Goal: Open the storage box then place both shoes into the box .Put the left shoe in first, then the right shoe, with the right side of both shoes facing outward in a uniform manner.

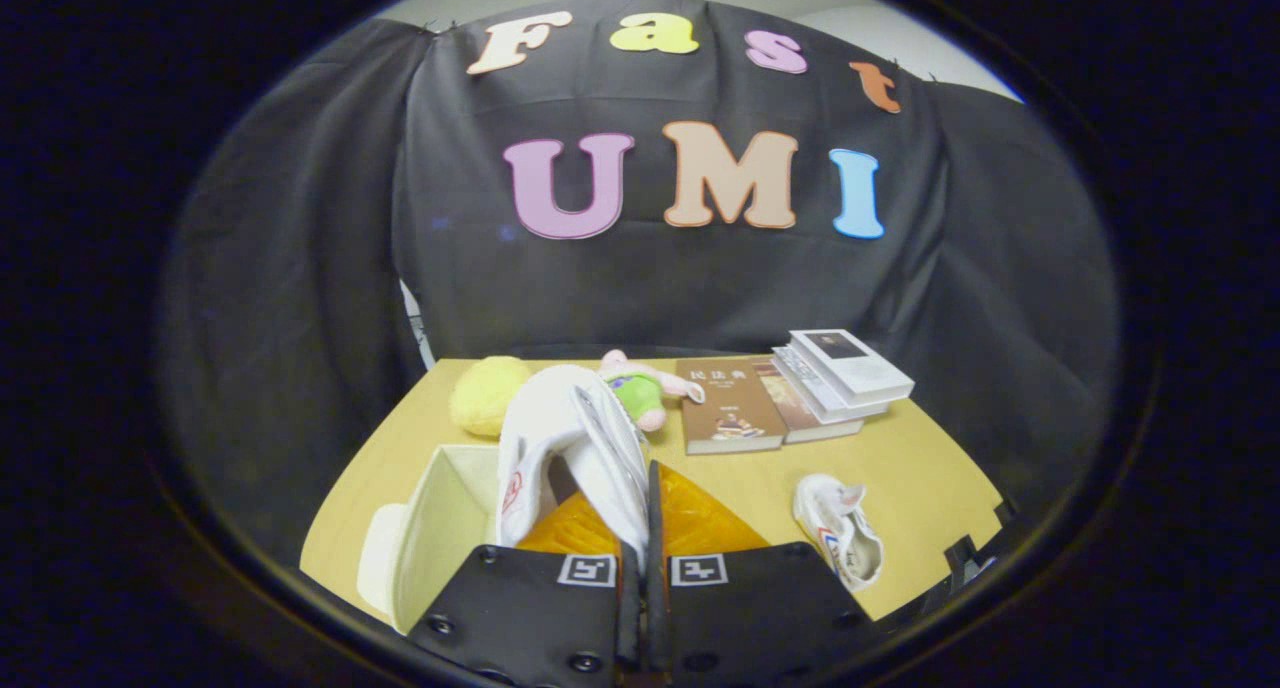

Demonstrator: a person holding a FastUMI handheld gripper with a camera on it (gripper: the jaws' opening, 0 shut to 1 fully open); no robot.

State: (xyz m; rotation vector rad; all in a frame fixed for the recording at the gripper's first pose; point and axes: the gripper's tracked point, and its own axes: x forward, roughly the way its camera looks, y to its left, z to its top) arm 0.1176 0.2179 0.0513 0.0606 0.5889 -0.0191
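My gripper point(643, 553) is shut on a white shoe point(570, 448), both fingers pinching its upper edge. The shoe hangs upright, its orange sole point(640, 528) facing me, over the open white storage box point(435, 528), which stands just ahead and a little left of the fingers. Its inner left wall shows; the rest of the box is hidden behind the shoe and the fingers. The second white shoe point(838, 540), with red and blue marks, lies on the yellow table point(920, 468) to the right of the fingers.
Behind the held shoe lies a plush toy point(560, 388) with a yellow head and green shirt. A brown book point(725, 408) and a stack of white books point(835, 378) sit at the back right. A white lid point(378, 558) lies left of the box.
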